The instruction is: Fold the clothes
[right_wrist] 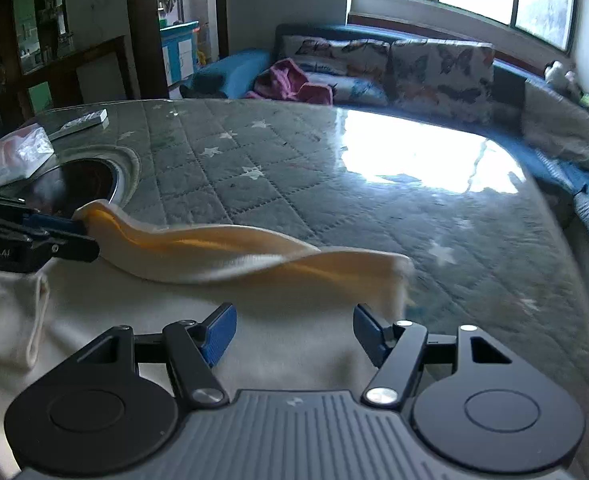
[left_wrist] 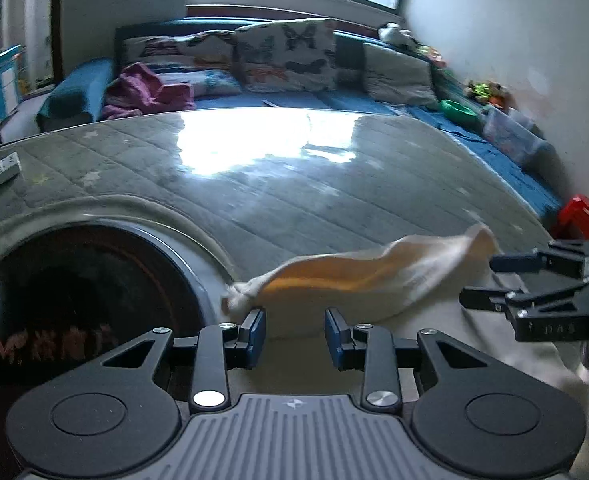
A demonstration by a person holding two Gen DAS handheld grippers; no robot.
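Note:
A cream garment (left_wrist: 334, 280) (right_wrist: 214, 304) lies on the glass-topped table, its far edge rolled up in a raised, blurred fold (right_wrist: 198, 252). My left gripper (left_wrist: 294, 330) is open just behind that fold, with nothing between its blue pads. It also shows in the right wrist view (right_wrist: 68, 236) at the fold's left end. My right gripper (right_wrist: 294, 334) is open over the cloth near its right end. It shows in the left wrist view (left_wrist: 478, 280) at the right, open.
The table (right_wrist: 334, 184) has a quilted star-pattern cover under glass and a dark round opening (left_wrist: 74, 292) at the left. A remote (right_wrist: 82, 120) and a plastic bag (right_wrist: 16, 154) lie at the far left. A sofa (left_wrist: 294, 60) with cushions stands behind.

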